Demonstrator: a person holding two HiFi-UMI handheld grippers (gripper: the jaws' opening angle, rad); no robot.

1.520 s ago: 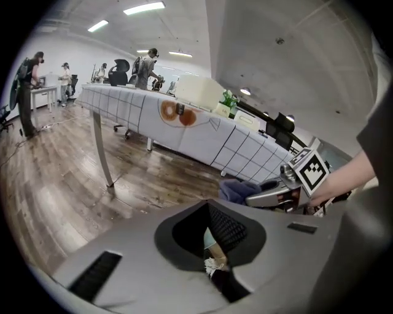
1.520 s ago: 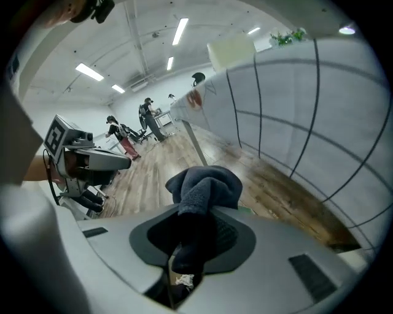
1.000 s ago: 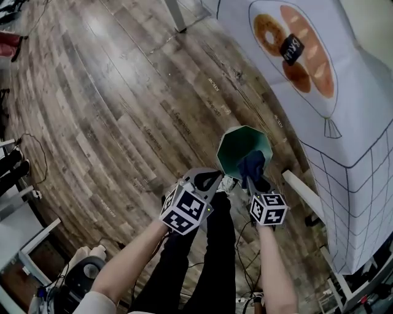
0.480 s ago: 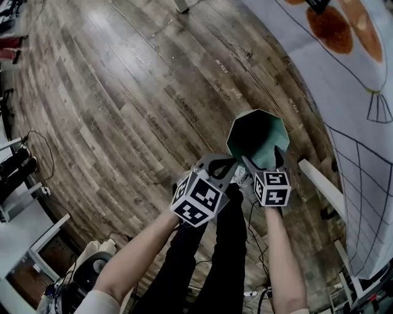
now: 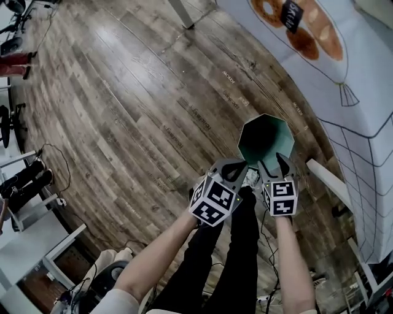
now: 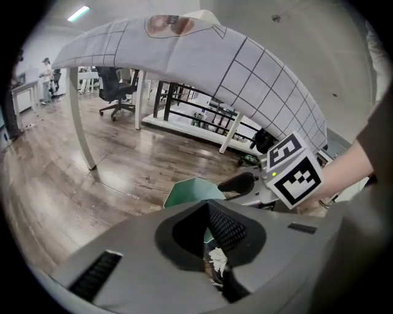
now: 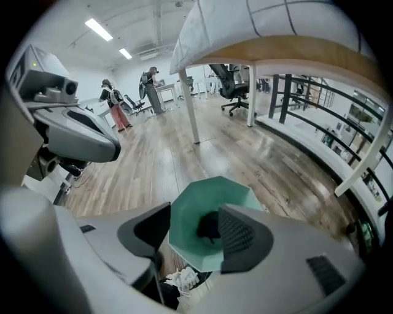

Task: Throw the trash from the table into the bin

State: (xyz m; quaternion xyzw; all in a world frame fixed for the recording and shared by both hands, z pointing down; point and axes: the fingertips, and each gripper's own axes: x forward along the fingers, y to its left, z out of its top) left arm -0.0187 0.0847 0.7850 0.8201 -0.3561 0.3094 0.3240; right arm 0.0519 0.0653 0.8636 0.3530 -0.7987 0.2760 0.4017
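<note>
Most of the head view is brown plank floor, and along its right edge stands the table under a white cloth drawn with a black grid and printed with doughnuts. A small dark packet lies on that print. The person's two bare forearms and dark trousers run up from the bottom edge. A white shoe shows low in the right gripper view. The green eight-sided bin stands open on the floor beside the table, straight ahead of both grippers. The left gripper is held just short of the bin's near rim, pointing steeply down. In its own view the two tips meet at a point with nothing pinched there, and only a slice of the bin and the shoe shows through the hollow behind them. The right gripper hangs over the near edge of the bin, beside the left one, with their marker cubes close together. Its jaws have just been closing and stand roughly half apart. Nothing is between the pads, and its view looks through the gap into the bin's mouth. The trash, a small dark crumpled lump, lies inside the bin against the green wall. It is below the right gripper's jaws and clear of them, seen just beside the inner edge of the ribbed jaw.
</note>
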